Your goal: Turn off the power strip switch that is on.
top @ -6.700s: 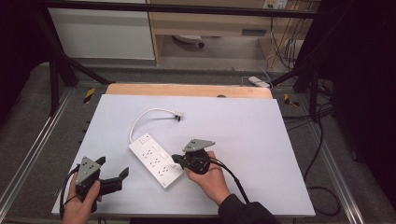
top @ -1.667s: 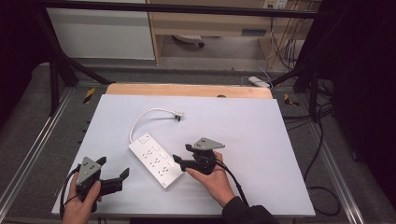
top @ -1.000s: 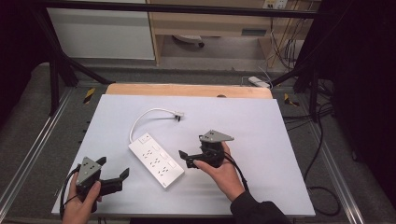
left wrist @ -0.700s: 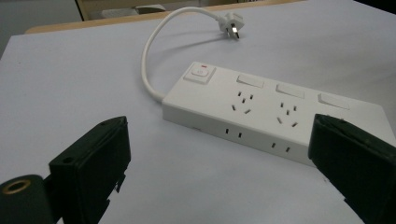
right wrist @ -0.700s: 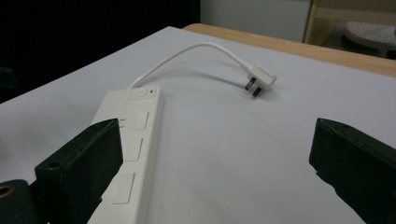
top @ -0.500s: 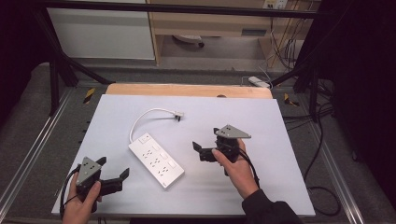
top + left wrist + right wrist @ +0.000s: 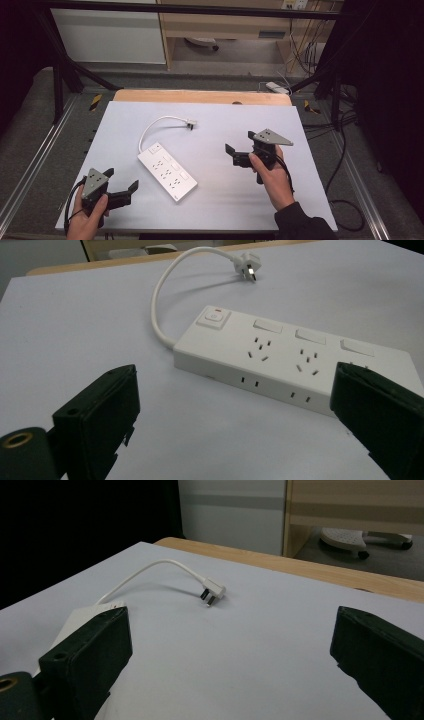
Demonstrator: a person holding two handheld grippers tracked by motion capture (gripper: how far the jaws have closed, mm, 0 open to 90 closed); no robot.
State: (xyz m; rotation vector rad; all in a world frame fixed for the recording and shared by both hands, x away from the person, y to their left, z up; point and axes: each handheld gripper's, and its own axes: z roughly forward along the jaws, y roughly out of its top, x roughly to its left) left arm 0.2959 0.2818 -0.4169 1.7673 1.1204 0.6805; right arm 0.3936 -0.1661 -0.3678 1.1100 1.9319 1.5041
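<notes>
While both tools are hanging empty over the pale sheet, the white plastic power strip (image 7: 167,170) is serving as the landmark for every line below.

High view, risk: the right gripper (image 7: 239,152), jaws spread and holding nothing, is sitting well to the right of the strip; a reach toward the white three-pin plug (image 7: 190,123) could snag the short white cable (image 7: 152,126) and drag the strip askew.

High view, tool: the left gripper (image 7: 126,191), jaws likewise apart and empty, is hovering near the strip's near-left side.

Left gripper view, risk: the left gripper's jaws are standing wide, and the strip (image 7: 295,365) is lying flat between and beyond them, not touching; closing from here could catch only a corner and let it pivot.

Left gripper view, place: the plug (image 7: 248,265) is resting beyond the strip's switch end.

Right gripper view, place: the plug (image 7: 213,592) is lying ahead between the open jaws, well apart, beyond the strip's end.
</notes>
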